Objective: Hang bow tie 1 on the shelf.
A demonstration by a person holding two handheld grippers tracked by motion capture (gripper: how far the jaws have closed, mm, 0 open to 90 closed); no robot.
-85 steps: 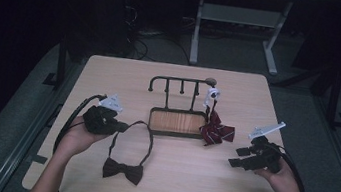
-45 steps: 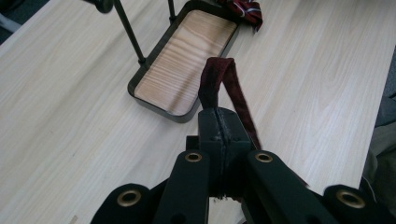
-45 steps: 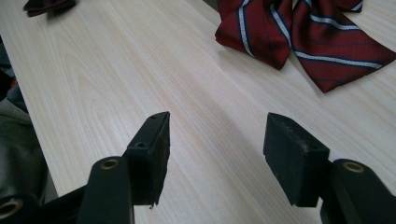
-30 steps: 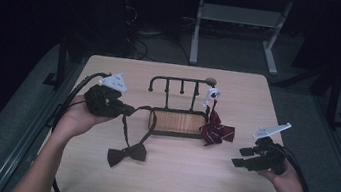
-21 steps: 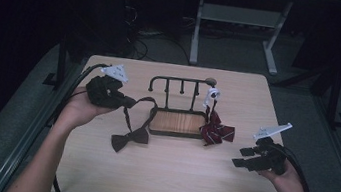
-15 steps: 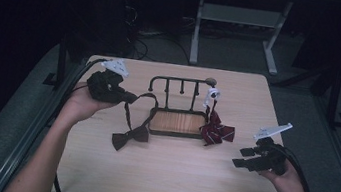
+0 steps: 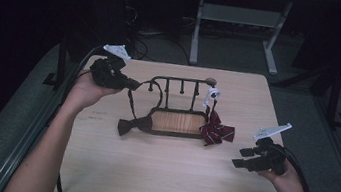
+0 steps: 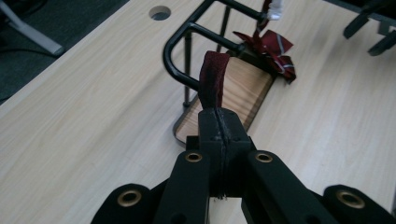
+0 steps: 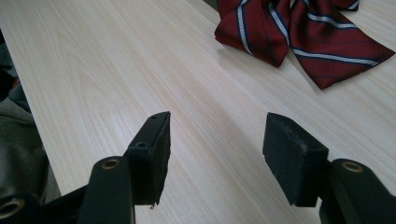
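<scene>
A dark bow tie lies on the table just left of a black metal rack with a wooden base. Its strap rises to my left gripper, which is shut on it at the back left. In the left gripper view the maroon strap sticks up out of the closed left gripper, in front of the rack. A red striped bow tie hangs at the rack's right end. My right gripper stands open at the front right, with bare table between its jaws and the striped bow tie beyond.
The light wooden table has a round cable hole near its back edge. A white clip sits on the rack's right post. Behind the table stands a grey metal frame on a dark floor.
My left gripper has moved up and toward the back left with the strap, dragging the dark bow tie across the table toward the rack. The right gripper has stayed put.
</scene>
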